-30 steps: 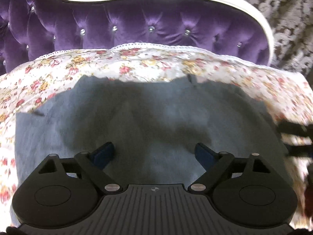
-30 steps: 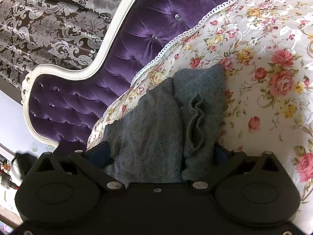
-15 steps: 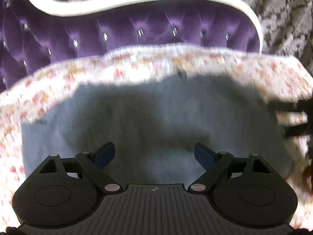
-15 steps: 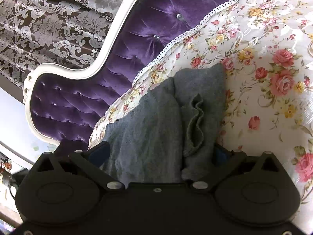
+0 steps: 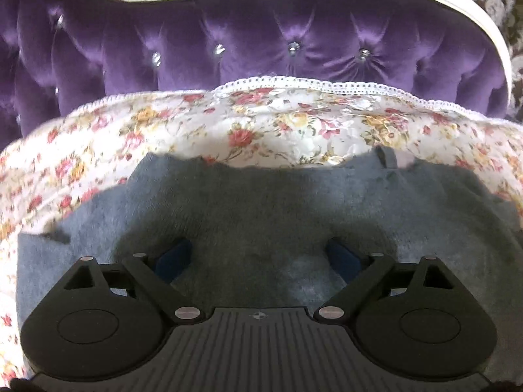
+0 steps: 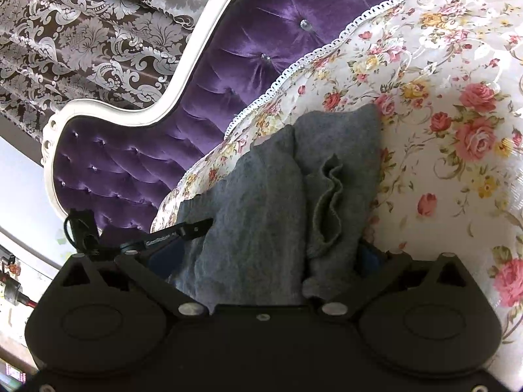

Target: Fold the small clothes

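Observation:
A grey fuzzy garment (image 5: 261,215) lies spread on the floral seat cover. My left gripper (image 5: 260,256) is open, its blue pads wide apart just over the cloth's near part. In the right wrist view the same garment (image 6: 258,215) is bunched with a rippled fold, and it runs between the wide-apart fingers of my right gripper (image 6: 268,258). The right gripper's jaws stand open around the cloth. The tip of the left gripper (image 6: 183,232) shows at the garment's left edge in that view.
The floral seat cover (image 5: 261,124) with a white lace edge lies in front of a tufted purple backrest (image 5: 261,42) with a white frame (image 6: 157,111). Damask wallpaper (image 6: 81,32) is behind. The cover extends right of the garment (image 6: 457,130).
My left gripper has moved forward over the garment toward the backrest, and its tip has come into the right wrist view. The right gripper has stayed in place around the cloth.

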### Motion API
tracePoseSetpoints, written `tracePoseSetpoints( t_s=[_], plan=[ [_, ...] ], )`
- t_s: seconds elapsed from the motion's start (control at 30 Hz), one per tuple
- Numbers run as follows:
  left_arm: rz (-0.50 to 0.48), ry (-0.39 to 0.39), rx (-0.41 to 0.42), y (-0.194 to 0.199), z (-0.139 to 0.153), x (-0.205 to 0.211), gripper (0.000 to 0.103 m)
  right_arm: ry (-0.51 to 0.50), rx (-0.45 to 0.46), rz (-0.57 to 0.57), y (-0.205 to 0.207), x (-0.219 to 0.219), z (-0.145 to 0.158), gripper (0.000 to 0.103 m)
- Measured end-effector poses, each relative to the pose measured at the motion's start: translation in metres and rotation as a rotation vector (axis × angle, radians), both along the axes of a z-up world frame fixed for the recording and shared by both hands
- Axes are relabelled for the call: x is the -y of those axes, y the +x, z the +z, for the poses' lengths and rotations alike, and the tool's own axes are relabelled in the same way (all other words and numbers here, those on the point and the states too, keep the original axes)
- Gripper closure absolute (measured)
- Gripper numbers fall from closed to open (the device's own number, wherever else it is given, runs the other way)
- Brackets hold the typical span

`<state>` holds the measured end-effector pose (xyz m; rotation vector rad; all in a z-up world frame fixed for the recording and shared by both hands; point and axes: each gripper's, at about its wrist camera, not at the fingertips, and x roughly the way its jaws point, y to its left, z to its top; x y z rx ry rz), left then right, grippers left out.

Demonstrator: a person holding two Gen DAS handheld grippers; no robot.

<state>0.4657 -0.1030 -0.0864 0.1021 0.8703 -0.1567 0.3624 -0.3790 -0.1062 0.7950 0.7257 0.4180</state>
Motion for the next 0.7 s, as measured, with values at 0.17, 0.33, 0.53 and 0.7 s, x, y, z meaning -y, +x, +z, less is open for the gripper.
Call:
tracePoseSetpoints(
  t_s=[0.17, 0.33, 0.53, 0.7],
  plan=[
    [-0.027, -0.099, 0.029, -0.024, 0.017, -0.017, 0.014, -0.012, 0.012, 0.004, -0.001, -0.001, 0.0, 0.0],
    [-0.038, -0.175, 0.045, -0.06, 0.03, -0.052, 0.014, -0.022, 0.03, 0.012, -0.002, -0.002, -0.001, 0.0],
    [0.0, -0.204, 0.086, -0.098, 0.038, -0.104, 0.013, -0.041, 0.053, 0.026, -0.002, -0.005, -0.001, 0.0],
    [0.077, -0.123, 0.096, -0.106, 0.034, -0.13, 0.013, -0.048, 0.055, 0.011, -0.003, -0.007, 0.0, 0.0]
  ],
)
